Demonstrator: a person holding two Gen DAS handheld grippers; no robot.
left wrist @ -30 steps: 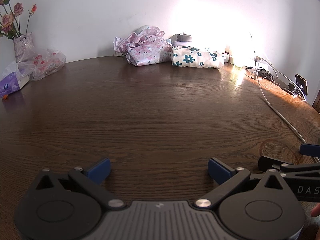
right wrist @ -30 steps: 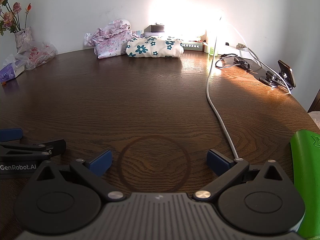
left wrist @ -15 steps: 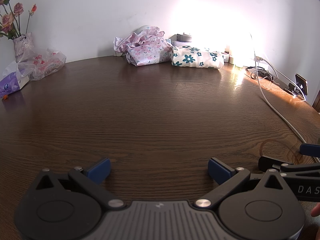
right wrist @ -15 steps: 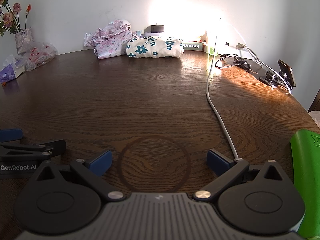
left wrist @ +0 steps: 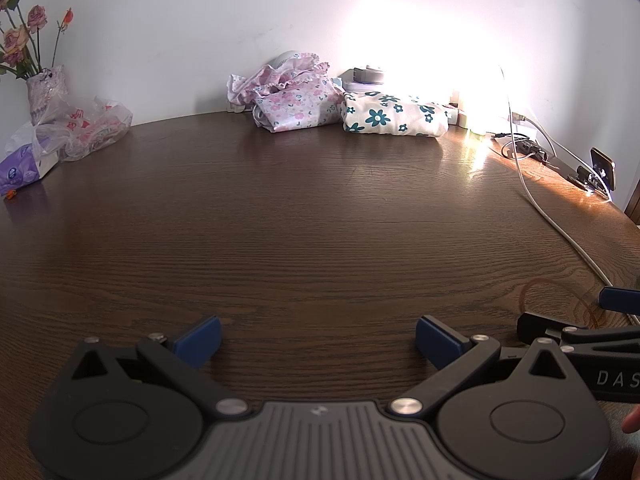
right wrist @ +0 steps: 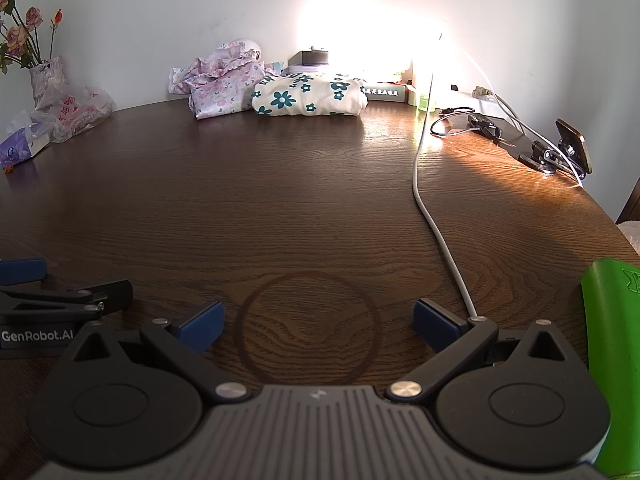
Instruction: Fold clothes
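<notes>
Two garments lie at the far edge of the dark wooden table (left wrist: 312, 224) by the wall. One is a folded cream cloth with teal flowers (left wrist: 394, 119) (right wrist: 310, 98). Left of it sits a crumpled pink floral garment (left wrist: 292, 98) (right wrist: 222, 84). My left gripper (left wrist: 318, 338) rests low over the near table edge, open, nothing between its blue pads. My right gripper (right wrist: 318, 328) sits beside it, also open and empty, over a dark ring mark (right wrist: 307, 328) in the wood. Both are far from the clothes.
A white cable (right wrist: 434, 216) runs across the table's right side to chargers and a phone on a stand (right wrist: 572, 146). A vase of flowers (left wrist: 42, 80), a plastic bag (left wrist: 86, 126) and a tissue pack (left wrist: 24, 168) sit far left. A green object (right wrist: 612, 340) is near right.
</notes>
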